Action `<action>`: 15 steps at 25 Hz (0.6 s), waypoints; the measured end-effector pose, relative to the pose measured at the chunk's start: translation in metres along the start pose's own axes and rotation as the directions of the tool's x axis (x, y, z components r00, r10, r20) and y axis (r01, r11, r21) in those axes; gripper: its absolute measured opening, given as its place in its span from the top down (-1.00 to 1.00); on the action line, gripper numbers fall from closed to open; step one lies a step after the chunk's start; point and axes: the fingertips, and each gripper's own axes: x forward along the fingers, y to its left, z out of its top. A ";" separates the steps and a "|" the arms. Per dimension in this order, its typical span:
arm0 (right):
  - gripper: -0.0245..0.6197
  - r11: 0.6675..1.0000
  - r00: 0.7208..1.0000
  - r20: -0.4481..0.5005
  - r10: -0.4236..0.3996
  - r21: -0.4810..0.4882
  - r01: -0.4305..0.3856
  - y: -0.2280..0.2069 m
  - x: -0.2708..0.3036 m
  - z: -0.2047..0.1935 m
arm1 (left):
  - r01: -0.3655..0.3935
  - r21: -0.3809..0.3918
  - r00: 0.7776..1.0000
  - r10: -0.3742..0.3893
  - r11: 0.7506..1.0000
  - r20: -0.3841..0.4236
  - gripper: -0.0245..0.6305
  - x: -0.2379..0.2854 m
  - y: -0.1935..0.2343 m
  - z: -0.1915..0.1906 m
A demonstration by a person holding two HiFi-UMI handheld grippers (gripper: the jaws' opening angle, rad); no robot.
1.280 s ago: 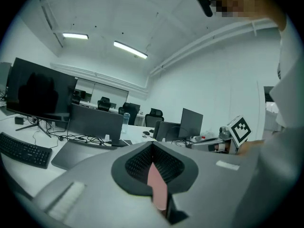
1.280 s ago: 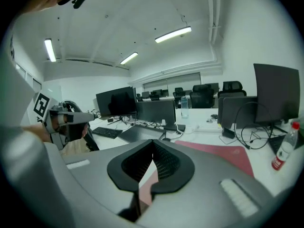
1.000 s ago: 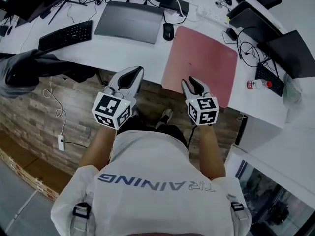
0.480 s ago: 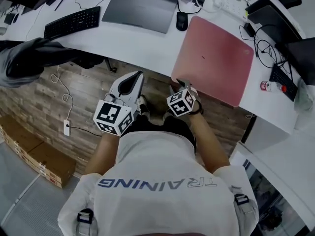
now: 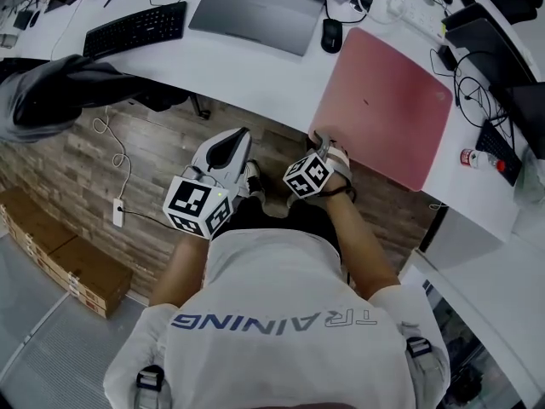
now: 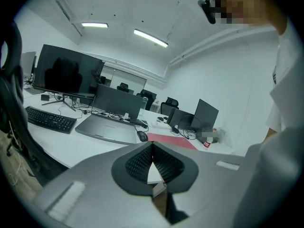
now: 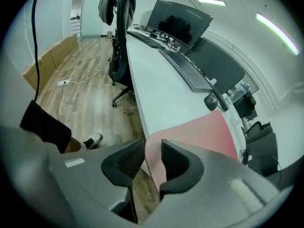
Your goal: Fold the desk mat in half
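One pink desk mat [image 5: 387, 100] is seen lying flat on the white surface [image 5: 255, 71], with its near corner at the surface's edge. One closed laptop [image 5: 255, 11] and one mouse [image 5: 331, 34] are seen near it. The right gripper [image 5: 322, 146] is held at that corner: its fingers [image 7: 178, 163] are closing, not yet clamped, with the mat's corner between them. The left gripper [image 5: 241, 135] is held over the floor [image 5: 128, 169], its fingers pressed together on nothing.
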 end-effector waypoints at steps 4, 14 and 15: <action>0.58 0.999 1.000 0.005 0.003 0.045 -0.003 0.002 -0.002 0.000 | 0.012 0.000 1.000 -0.012 1.000 -0.006 0.93 -0.001 0.001 0.001; 0.83 0.932 0.994 0.104 0.032 0.355 -0.067 -0.026 -0.032 0.000 | 0.097 0.044 0.995 -0.096 0.994 -0.010 0.93 0.014 -0.027 0.013; 0.83 0.923 0.993 0.118 0.014 0.380 -0.058 -0.033 -0.038 -0.003 | 0.108 0.049 0.994 -0.107 0.993 -0.011 0.93 0.016 -0.031 0.014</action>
